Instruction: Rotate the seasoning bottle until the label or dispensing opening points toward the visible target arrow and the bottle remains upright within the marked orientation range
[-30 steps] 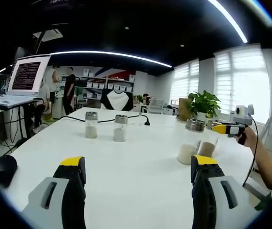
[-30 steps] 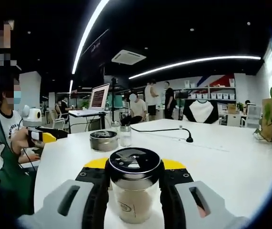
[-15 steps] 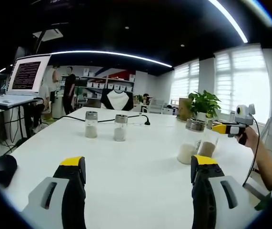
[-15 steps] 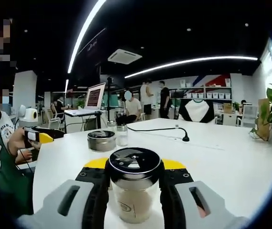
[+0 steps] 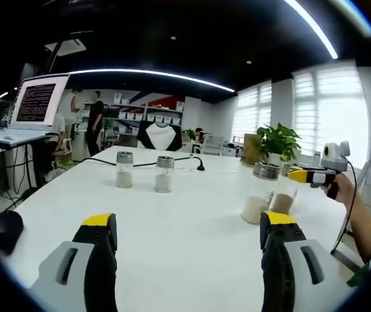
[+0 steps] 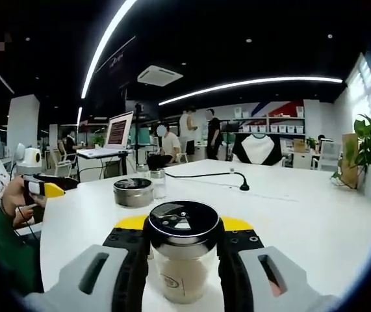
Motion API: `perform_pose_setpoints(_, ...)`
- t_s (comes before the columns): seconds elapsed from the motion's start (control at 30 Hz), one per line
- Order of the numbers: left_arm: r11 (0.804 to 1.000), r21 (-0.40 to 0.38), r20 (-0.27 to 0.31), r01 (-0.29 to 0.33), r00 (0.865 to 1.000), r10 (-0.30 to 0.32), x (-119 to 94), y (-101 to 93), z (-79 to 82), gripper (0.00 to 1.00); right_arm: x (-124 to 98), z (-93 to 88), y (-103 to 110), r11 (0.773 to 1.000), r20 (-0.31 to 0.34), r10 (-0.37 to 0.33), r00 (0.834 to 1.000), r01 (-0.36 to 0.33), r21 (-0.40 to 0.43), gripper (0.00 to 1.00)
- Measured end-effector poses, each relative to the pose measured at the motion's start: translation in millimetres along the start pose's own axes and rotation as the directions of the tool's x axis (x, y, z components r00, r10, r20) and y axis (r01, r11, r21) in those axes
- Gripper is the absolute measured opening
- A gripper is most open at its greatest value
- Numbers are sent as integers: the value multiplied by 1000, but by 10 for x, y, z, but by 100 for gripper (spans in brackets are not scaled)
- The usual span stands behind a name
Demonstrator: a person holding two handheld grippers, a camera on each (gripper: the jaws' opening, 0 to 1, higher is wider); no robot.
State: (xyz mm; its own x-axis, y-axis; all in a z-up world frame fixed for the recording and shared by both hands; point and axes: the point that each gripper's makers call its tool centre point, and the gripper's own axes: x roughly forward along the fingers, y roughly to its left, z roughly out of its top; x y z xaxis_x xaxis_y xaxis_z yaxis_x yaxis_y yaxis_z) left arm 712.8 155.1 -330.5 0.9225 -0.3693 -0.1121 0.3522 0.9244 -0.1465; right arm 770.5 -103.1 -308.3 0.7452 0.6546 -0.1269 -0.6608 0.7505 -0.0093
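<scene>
Honestly, right hand-held gripper [image 6: 184, 260] clamps the clear metal-capped seasoning bottle [image 6: 183, 259]; twisting off-axis could tip it. Left hand-held gripper [image 5: 188, 224] gapes empty.

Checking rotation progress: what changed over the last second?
The right gripper stays shut on the seasoning bottle; its whole view has slid, the laptop and the flat jar lid drifting left, so gripper and bottle are turning together. In the left gripper view that gripper edges slightly right. The left gripper stays open and still, as do the two far shakers.
</scene>
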Motion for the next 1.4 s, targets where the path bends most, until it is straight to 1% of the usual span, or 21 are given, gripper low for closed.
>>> perform_pose_setpoints(0.4,1000,-3,-3,3,1000,-3,8,-6,-9,96,16,6,-86,997,-3,-77,997,77,6,39)
perform_pose_setpoints(0.7,1000,-4,-4,5,1000,-5,8,-11,-14,96,26,14,-137,988,1,-151,989,151,14,39)
perform_pose_setpoints(1.4,1000,-6,-8,3,1000,-3,10,2,-30,95,41,28,-219,980,6,-200,980,200,19,39)
